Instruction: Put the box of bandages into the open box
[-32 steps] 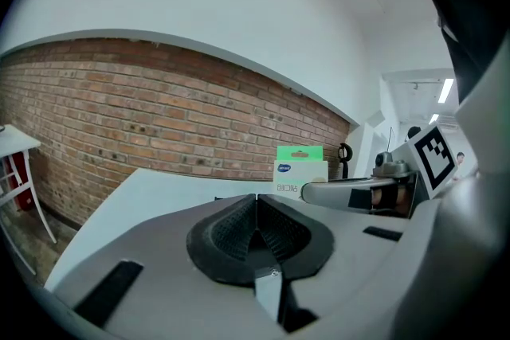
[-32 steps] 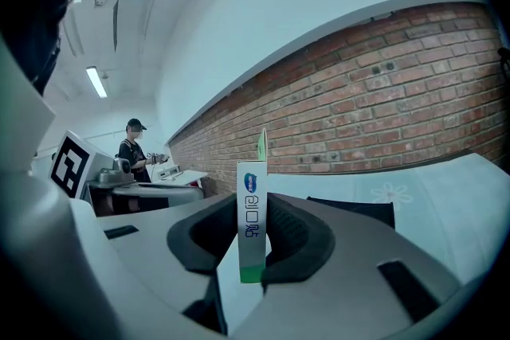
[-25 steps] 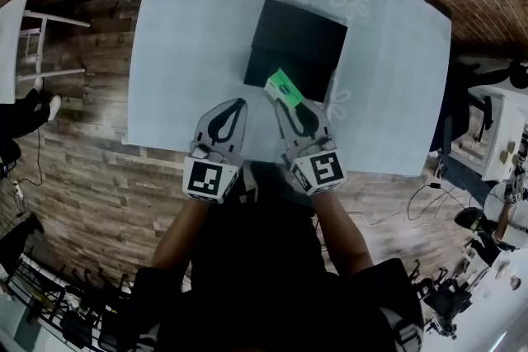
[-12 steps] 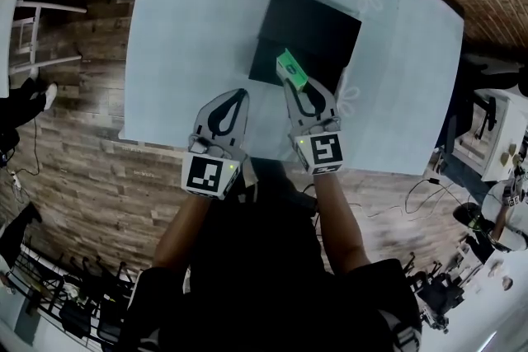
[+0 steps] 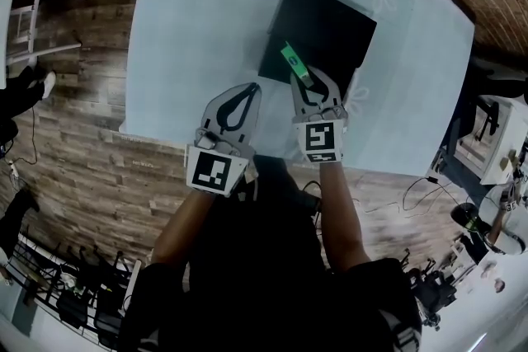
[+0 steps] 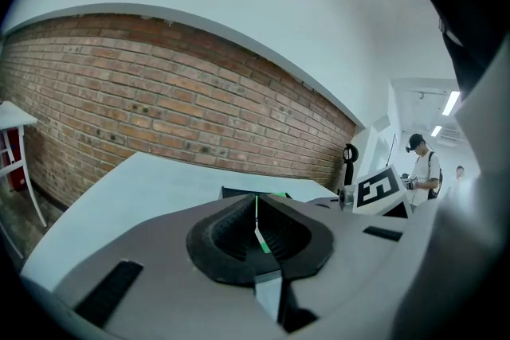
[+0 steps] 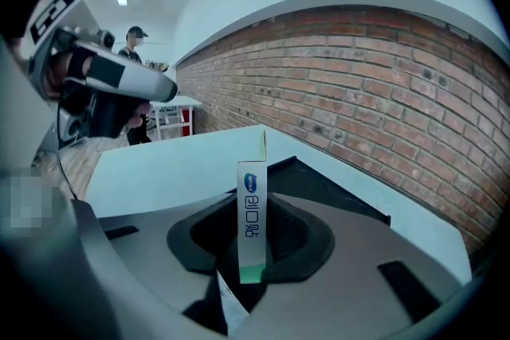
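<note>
bandage box (image 5: 294,62): bright green top, white side with blue logo
open box (image 5: 330,16): plain black
table (image 5: 206,21): pale blue, white daisy prints toward upper right
floor (image 5: 82,119): brown wood planks
wall (image 6: 119,91): red-brown brick, pale mortar
left gripper (image 5: 246,90), right gripper (image 5: 307,79): grey, black pads, black-and-white square markers

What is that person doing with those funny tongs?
A person holds tongs in each hand. The right tongs pinch a green box of bandages over the near edge of the open black box on the pale table. The left tongs are shut and empty.
</note>
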The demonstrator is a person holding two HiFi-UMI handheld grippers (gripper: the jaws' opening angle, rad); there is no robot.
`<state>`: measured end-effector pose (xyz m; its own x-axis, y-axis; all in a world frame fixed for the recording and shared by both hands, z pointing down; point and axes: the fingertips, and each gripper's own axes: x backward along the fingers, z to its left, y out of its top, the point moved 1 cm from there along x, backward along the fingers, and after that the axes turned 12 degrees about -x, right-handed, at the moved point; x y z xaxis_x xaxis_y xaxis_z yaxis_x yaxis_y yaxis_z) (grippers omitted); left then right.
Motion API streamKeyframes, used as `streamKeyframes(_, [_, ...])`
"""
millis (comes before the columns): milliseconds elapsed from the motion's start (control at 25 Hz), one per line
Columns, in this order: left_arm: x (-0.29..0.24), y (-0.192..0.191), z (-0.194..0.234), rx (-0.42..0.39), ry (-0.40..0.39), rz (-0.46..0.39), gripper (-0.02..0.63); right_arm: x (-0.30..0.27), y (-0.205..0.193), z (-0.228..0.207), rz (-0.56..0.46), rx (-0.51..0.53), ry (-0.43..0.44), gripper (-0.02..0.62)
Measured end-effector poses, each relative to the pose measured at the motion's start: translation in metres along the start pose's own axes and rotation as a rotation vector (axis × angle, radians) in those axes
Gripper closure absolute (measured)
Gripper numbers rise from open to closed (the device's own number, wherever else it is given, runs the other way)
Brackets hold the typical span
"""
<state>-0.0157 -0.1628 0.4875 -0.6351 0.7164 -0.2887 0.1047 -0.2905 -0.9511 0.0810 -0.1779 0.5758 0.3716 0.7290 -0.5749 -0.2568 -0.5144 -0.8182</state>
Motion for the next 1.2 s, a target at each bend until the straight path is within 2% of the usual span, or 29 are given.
streamKeyframes(200, [-0.002,-0.003,0.004,0.015,0.004,0.006,0.571,-0.014,-0.016,-0.001,0.105,0.092,-0.011,0.488])
streamKeyframes(640, [0.004,-0.010,0.017,0.034,0.007,0.013,0.571,-0.034,-0.030,-0.002,0.214,0.164,-0.016,0.488])
streamKeyframes(1200, [0.009,-0.013,0.029,0.047,0.022,0.012,0.571,-0.045,-0.040,-0.011,0.359,0.384,-0.025,0.486])
